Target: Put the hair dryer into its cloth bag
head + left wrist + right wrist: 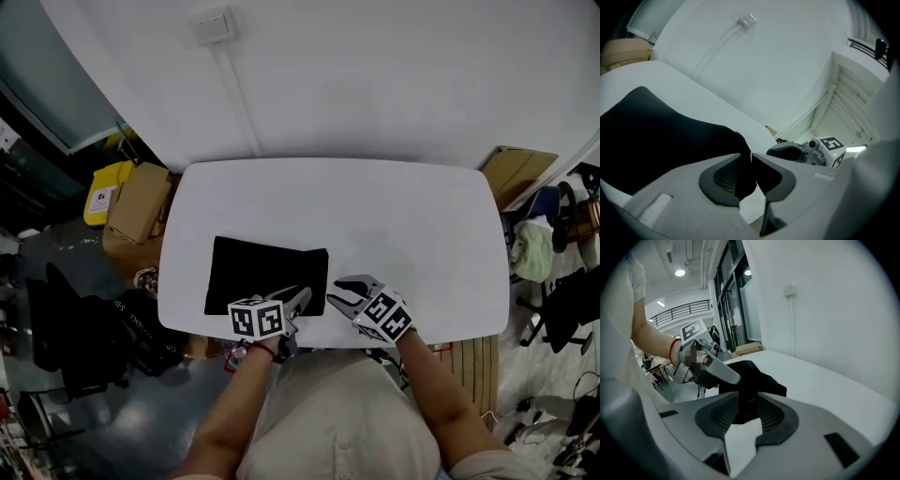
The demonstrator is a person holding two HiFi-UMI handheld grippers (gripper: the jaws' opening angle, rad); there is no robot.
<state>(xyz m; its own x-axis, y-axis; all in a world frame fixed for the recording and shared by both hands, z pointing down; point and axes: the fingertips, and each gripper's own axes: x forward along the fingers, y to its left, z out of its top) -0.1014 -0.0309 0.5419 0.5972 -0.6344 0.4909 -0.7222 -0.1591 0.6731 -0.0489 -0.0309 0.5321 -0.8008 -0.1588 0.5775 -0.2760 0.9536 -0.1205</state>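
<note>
The black cloth bag [265, 274] lies on the white table [394, 225] near its front edge. No hair dryer shows in any view. My left gripper [301, 299] is at the bag's near right corner. In the left gripper view the jaws [751, 157] are almost together, with a fold of the bag [656, 136] between the pads. My right gripper [335, 292] hovers just right of the bag. Its jaws [748, 395] stand apart, and the raised bag [757, 379] shows through the gap. One left finger [719, 369] reaches onto the bag.
Cardboard boxes [139, 204] and a yellow container [107, 192] stand on the floor to the table's left, and another box [517, 173] to its right. A dark bag [89, 328] sits on the floor at lower left. The wall behind carries a socket [213, 26].
</note>
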